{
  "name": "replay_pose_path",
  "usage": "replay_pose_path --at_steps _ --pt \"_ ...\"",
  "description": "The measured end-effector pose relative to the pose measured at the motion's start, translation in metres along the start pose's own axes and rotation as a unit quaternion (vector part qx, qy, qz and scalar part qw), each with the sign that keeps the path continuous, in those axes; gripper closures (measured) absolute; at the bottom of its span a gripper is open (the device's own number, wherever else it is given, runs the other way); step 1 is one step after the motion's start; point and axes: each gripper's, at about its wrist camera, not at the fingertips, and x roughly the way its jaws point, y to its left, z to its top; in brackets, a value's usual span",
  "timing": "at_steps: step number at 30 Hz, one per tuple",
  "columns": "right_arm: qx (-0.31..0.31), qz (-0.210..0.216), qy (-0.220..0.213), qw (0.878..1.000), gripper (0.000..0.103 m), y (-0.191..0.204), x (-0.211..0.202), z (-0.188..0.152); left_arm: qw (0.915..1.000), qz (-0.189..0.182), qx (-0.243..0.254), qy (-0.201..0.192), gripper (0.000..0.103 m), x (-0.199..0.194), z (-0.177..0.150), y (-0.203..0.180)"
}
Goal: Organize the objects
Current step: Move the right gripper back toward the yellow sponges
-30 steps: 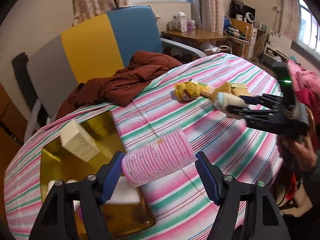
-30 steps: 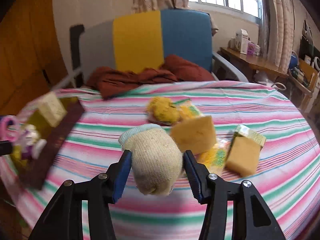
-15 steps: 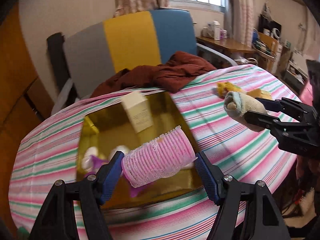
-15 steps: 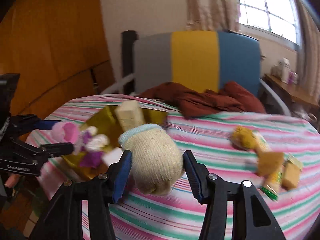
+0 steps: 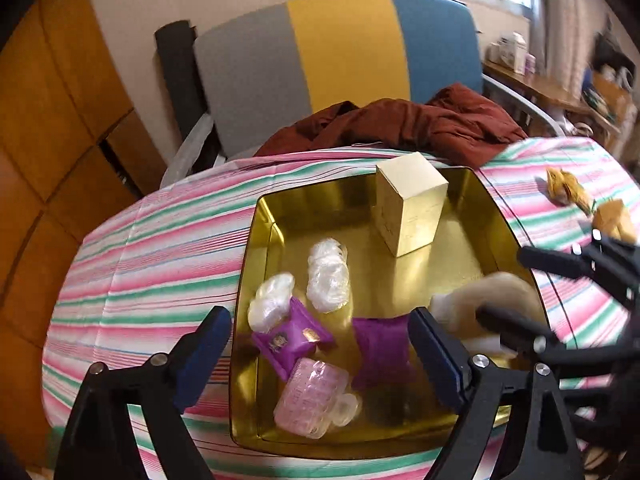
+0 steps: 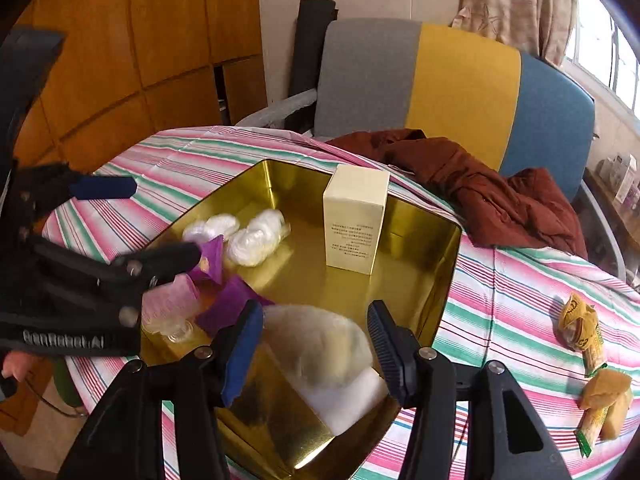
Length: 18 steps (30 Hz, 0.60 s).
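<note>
A pink ribbed hair roller [image 5: 310,398] lies on its side in the gold tin [image 5: 280,216], below the spread left tongs [image 5: 320,354]; a blurred cream sock [image 6: 320,344] sits between the open right tongs [image 6: 316,344].

Both grippers angled down, side by side. Left gripper [image 5: 320,356], seen from its own cam, has jaws spread wide, nothing between the blue pads [image 5: 204,354]. Right gripper [image 6: 316,346] likewise parted, pads [image 6: 384,350] apart w/ nothing clamped. In right cam, left gripper [image 6: 132,220] comes in from the left edge, fingers splayed; a bit of the person's hand [image 6: 18,364] shows under its body.
</note>
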Motion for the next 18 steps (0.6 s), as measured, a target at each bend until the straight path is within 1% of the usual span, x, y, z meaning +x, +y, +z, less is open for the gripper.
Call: replay_pose_path --at_steps 2,5,8,9,11,12,14,16,18 --pt "0.01 -0.009 -0.012 1.0 0.047 -0.007 -0.012 -0.009 1.0 0.005 0.0 -0.002 0.009 -0.001 -0.001 0.001" --pt "0.055 -0.014 -0.028 0.998 0.047 -0.034 -0.035 -0.032 0.9994 0.031 -0.002 -0.016 0.009 -0.01 -0.003 -0.003" --pt "0.098 -0.056 -0.028 0.993 0.046 -0.07 -0.058 -0.065 0.9985 0.034 -0.006 -0.041 0.009 -0.027 -0.002 -0.012" --pt "0.114 -0.072 -0.025 0.991 0.046 -0.085 -0.066 -0.077 0.9978 0.035 -0.006 -0.057 0.006 -0.034 -0.002 -0.017" --pt "0.155 -0.113 -0.015 0.981 0.045 -0.119 -0.084 -0.105 0.9966 0.045 -0.014 -0.068 0.001 -0.043 0.002 -0.024" --pt "0.174 -0.131 -0.01 0.976 0.045 -0.135 -0.093 -0.117 0.9964 0.036 -0.019 -0.074 0.0 -0.047 0.005 -0.029" --pt "0.222 -0.172 0.006 0.96 0.042 -0.179 -0.107 -0.143 0.9973 0.008 -0.013 -0.071 0.0 -0.05 0.009 -0.041" --pt "0.267 -0.188 0.011 0.945 0.042 -0.217 -0.118 -0.164 0.9978 -0.008 -0.01 -0.064 0.0 -0.05 0.014 -0.055" --pt "0.277 -0.206 0.016 0.938 0.042 -0.243 -0.127 -0.176 0.9977 -0.028 0.005 -0.062 0.0 -0.05 0.016 -0.074"
